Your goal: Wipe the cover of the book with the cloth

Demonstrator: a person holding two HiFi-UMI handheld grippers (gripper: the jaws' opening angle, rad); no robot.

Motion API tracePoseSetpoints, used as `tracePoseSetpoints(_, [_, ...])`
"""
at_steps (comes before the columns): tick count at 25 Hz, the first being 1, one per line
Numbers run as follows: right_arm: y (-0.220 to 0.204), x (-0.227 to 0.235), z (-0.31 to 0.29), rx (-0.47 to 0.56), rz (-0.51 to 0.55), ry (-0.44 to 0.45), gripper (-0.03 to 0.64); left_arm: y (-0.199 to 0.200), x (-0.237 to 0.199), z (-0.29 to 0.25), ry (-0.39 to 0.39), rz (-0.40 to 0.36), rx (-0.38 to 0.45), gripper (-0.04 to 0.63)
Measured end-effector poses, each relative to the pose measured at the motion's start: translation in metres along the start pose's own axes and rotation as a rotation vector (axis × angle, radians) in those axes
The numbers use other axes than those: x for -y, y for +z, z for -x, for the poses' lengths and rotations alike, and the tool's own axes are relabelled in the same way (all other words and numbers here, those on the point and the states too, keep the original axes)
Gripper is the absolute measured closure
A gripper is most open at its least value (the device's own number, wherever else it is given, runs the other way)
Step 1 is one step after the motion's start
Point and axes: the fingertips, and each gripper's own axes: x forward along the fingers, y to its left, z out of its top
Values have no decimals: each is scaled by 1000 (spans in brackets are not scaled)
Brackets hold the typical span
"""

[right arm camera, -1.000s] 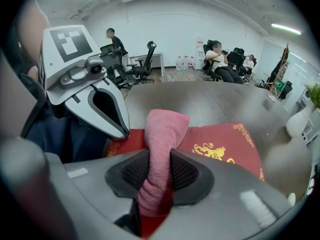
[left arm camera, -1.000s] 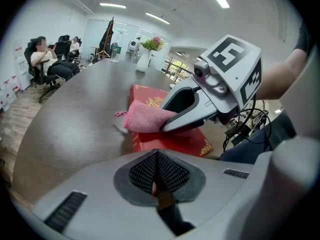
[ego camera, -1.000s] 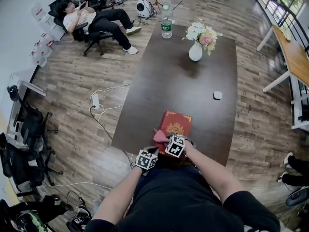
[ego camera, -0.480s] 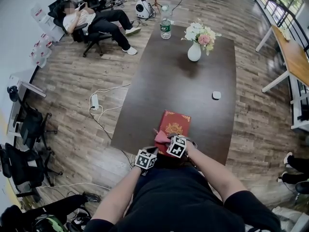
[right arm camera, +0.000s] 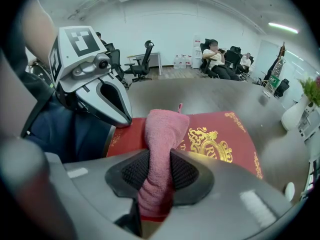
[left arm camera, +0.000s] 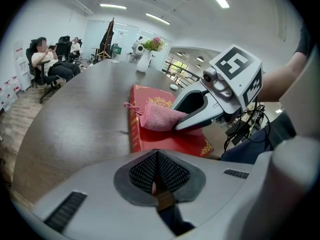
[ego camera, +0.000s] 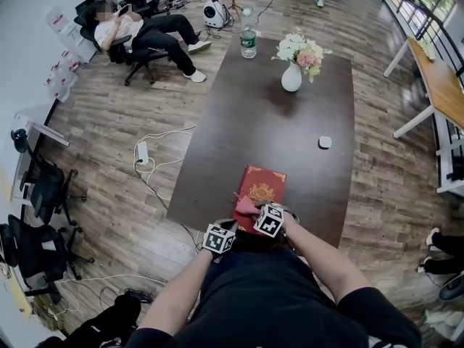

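The right gripper [right arm camera: 160,176] pinches a pink terry cloth [right arm camera: 162,129] atop the red gilt-stamped book [right arm camera: 222,134]. The left gripper [left arm camera: 157,171] has its fingers closed, empty.

We find the red hardcover book [ego camera: 264,188] at the near edge of the dark wooden desk [ego camera: 246,122], with the pink terry cloth [ego camera: 245,206] on it. Beyond the book stand a white flower vase [ego camera: 291,78] and, farther left, a plastic water bottle [ego camera: 249,43].

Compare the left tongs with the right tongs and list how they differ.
The right tongs clamp the pink cloth; the left tongs are shut on nothing. The right tongs hold the cloth on the red book's cover; the left tongs sit by its near left corner. Both are closed.
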Motion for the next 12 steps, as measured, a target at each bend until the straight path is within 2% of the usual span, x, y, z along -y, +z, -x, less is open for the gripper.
tracePoseSetpoints(12, [-13,-2,8,-8,-5,-16,497,-1,1,2,7,8,11,601])
